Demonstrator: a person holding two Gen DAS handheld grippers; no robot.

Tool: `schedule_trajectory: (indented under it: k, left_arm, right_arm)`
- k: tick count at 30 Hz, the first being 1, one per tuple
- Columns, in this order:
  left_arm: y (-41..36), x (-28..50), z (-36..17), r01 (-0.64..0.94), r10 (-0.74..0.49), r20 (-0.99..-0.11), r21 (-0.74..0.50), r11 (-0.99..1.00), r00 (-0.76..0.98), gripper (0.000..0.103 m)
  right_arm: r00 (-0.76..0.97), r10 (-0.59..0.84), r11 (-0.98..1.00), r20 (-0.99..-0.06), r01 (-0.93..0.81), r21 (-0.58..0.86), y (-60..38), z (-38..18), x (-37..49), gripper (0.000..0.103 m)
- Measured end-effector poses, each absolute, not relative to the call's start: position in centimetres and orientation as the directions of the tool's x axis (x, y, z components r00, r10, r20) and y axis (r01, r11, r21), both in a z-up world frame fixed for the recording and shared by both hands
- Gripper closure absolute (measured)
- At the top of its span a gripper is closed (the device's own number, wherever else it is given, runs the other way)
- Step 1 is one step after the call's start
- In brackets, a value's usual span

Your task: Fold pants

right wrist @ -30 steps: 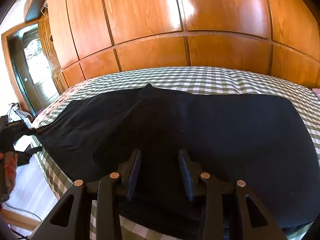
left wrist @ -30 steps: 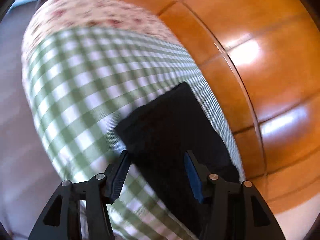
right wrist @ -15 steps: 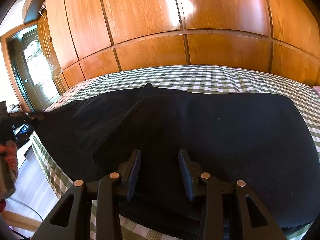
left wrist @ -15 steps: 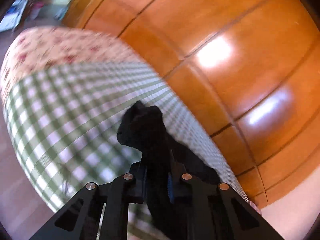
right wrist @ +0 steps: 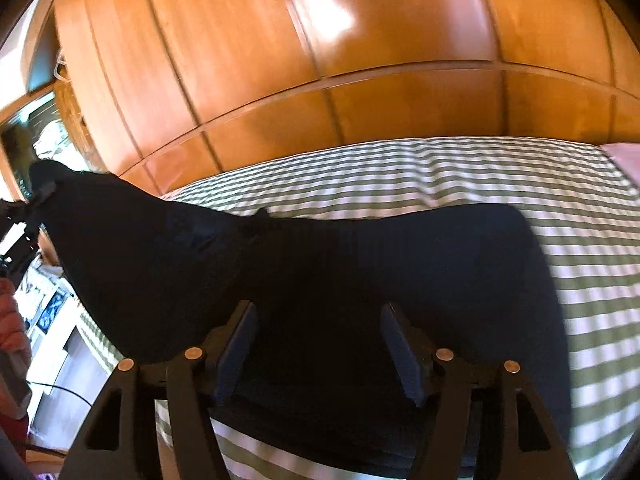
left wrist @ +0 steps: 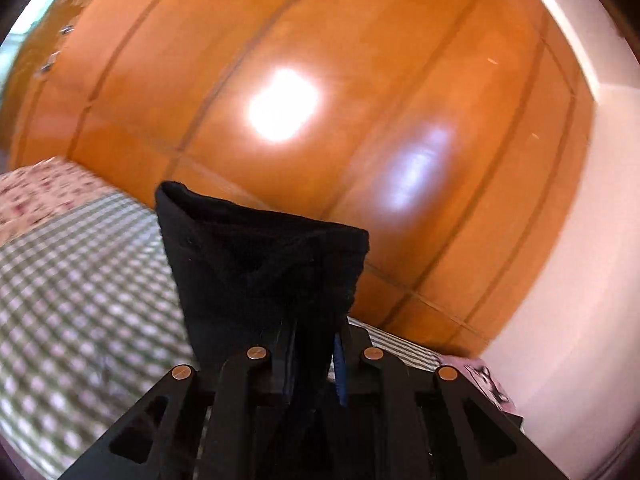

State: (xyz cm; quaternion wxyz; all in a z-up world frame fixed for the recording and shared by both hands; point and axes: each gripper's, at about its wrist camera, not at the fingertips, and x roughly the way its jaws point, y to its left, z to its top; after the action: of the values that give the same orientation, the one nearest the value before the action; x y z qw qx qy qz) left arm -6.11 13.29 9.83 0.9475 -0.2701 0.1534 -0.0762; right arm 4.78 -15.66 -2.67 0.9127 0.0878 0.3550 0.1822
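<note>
A wall of glossy orange wood panelling [right wrist: 360, 80] fills the background behind the bed [right wrist: 520, 184], running along the bed's far edge with bright glare spots on it. The bed carries a green-and-white checked cover; a floral cover [left wrist: 36, 196] shows at one end in the left wrist view, and a pink cloth [right wrist: 624, 160] sits at the far right corner in the right wrist view. Off the bed's left edge there is a doorway [right wrist: 36, 140], pale floor and a thin dark cable.

The black pants [right wrist: 360, 264] lie across the near half of the bed, reaching almost to its near edge. The right part lies flat, and the left part rises off the cover to a raised end beyond the bed's left edge. The far half of the cover is bare checks up to the panelling.

The left gripper [left wrist: 314, 344] is closed tight on a bunched end of the pants, which stands up dark in front of the camera above the cover. The right gripper [right wrist: 320, 344] hangs with its jaws spread wide over the flat fabric near the bed's near edge, clasping nothing.
</note>
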Motion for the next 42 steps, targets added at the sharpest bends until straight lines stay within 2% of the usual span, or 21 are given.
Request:
schedule_trajectory:
  k: [7,14,20,25,30,35,36,38,39,40,42]
  left_arm:
    - [6.7,-4.6,12.3,0.242,-0.381,-0.217,-0.479,0.844,0.899,0.089]
    - [-0.7,-3.2,11.6,0.371,-0.507,-0.282,-0.418,0.829,0.814,0.089]
    - [-5.2,-1.9,9.3,0.421,-0.588,-0.347,-0.449,0.788,0.731,0.089]
    - [-9.8,-1.4,6.8,0.466,-0.629,-0.409,-0.433,0.772,0.661,0.089]
    - [-14.0,-0.4,3.3,0.477,-0.635,-0.494,-0.419,0.772,0.594,0.089]
    - [-16.8,-0.5,1.7,0.504,-0.626,-0.542,-0.377,0.777,0.56,0.089]
    - [-17.5,-0.4,1.0,0.508,-0.613,-0.569,-0.356,0.784,0.548,0.088]
    - [-17.4,-0.1,0.0,0.511,-0.61,-0.613,-0.359,0.781,0.502,0.076]
    - [-17.7,-0.1,-0.5,0.523,-0.634,-0.624,-0.388,0.758,0.456,0.063]
    - [-17.8,-0.1,-1.0,0.534,-0.662,-0.619,-0.42,0.734,0.423,0.054]
    - [-17.7,-1.3,-0.7,0.57,-0.703,-0.586,-0.44,0.694,0.403,0.044]
  right_arm:
    - [0.698,0.377,0.916,-0.608,-0.183,0.358,-20.5,-2.4,3.8,0.037]
    - [0.728,0.357,0.905,-0.585,-0.114,0.411,-24.1,-2.2,2.7,0.037]
    - [0.754,0.314,0.9,-0.576,-0.042,0.435,-27.1,-2.1,2.3,0.037]
    - [0.767,0.275,0.893,-0.58,0.019,0.449,-29.5,-2.4,2.0,0.037]
    - [0.773,0.261,0.881,-0.578,0.054,0.47,-30.9,-2.6,1.7,0.037]
    - [0.783,0.243,0.872,-0.573,0.082,0.482,-32.0,-2.6,1.5,0.037]
    - [0.782,0.243,0.868,-0.574,0.089,0.489,-32.2,-2.7,1.6,0.037]
    - [0.779,0.247,0.857,-0.576,0.101,0.505,-32.2,-2.9,1.5,0.037]
    - [0.776,0.252,0.852,-0.578,0.106,0.513,-32.2,-3.0,1.5,0.037]
    - [0.775,0.254,0.85,-0.579,0.107,0.516,-32.3,-3.1,1.4,0.037]
    - [0.771,0.254,0.853,-0.583,0.106,0.511,-32.1,-3.1,1.4,0.037]
